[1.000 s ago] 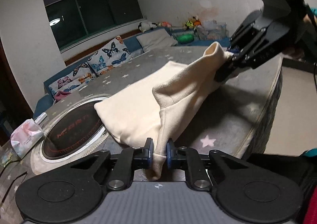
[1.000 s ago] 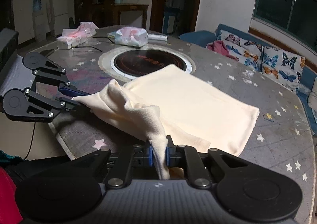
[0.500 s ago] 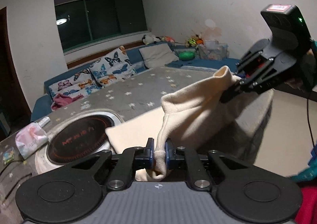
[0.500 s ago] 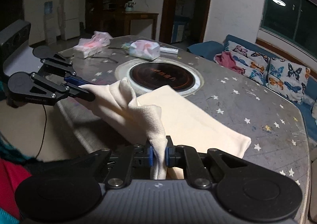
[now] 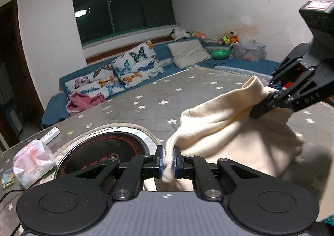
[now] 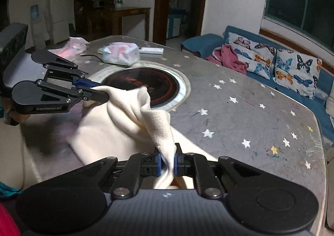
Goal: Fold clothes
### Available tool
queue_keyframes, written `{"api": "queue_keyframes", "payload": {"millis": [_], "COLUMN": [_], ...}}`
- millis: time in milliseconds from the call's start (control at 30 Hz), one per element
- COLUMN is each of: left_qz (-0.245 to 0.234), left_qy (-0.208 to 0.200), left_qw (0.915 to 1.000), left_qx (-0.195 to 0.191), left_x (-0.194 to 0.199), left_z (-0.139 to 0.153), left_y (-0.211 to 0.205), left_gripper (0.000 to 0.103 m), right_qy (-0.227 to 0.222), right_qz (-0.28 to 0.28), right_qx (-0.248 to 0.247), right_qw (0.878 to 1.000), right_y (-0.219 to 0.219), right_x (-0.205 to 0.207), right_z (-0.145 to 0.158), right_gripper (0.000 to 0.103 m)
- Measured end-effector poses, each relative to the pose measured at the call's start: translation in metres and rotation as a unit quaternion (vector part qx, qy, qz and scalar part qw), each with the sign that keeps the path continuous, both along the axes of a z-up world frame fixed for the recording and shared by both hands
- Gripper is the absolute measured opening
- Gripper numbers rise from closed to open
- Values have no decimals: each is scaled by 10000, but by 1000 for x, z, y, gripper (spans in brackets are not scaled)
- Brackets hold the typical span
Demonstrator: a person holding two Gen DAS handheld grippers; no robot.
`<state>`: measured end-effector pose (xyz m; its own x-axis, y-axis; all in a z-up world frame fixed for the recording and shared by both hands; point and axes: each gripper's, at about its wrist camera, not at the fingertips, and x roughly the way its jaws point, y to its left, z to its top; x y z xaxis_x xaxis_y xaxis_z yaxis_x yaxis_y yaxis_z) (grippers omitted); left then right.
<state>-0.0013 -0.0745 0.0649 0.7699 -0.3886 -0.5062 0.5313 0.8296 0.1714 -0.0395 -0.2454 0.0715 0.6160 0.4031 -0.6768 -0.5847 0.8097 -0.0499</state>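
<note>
Grey star-patterned table (image 6: pixel 250 114) lies open from twelve to three o'clock of the right gripper (image 6: pixel 167 163). At eleven o'clock a round cooktop (image 6: pixel 144 87) sits flush; beyond it, a tissue pack (image 6: pixel 121 53) and remote (image 6: pixel 151 50) stand.

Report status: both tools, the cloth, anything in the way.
Left tool and right tool both shut on cream cloth. Cloth edge lifted, rest on table. Burner ring and tissue pack ahead.

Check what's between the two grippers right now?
Only the cream garment: a lifted, sagging span runs from the left gripper to the right gripper, both clamped on it. Clearest in the right wrist view.
</note>
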Motion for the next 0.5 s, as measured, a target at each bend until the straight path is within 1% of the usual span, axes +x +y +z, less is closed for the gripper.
{"api": "queue_keyframes", "payload": {"millis": [133, 233, 267, 333, 367, 400, 500], "left_qz": [144, 230, 263, 326, 359, 395, 541], "left_qy": [270, 389, 426, 486, 502, 510, 529], "left_qw": [9995, 9990, 9987, 9983, 9981, 9979, 9971], "left_qx": [-5, -14, -22, -30, -32, -34, -70], "left_x": [32, 46, 50, 58, 61, 63, 68], "left_z": [-15, -26, -29, -34, -36, -36, -37], "left_y": [-9, -15, -16, -18, -19, -20, -20], "left_gripper": [10, 10, 10, 10, 10, 12, 15], "right_qy": [274, 454, 491, 558, 564, 565, 520], "right_qz": [-315, -579, -692, -907, -1037, -1172, -1521], "right_qx": [64, 137, 183, 297, 363, 430, 570], "right_qw": [9991, 9972, 9962, 9939, 9923, 9906, 9853], "right_y": [-3, -6, -8, -13, -16, -19, -28], "right_x": [35, 58, 63, 70, 73, 75, 78], "right_z": [-21, -37, -42, -52, -55, -57, -59], "right_gripper": [10, 11, 15, 18, 24, 27, 29]}}
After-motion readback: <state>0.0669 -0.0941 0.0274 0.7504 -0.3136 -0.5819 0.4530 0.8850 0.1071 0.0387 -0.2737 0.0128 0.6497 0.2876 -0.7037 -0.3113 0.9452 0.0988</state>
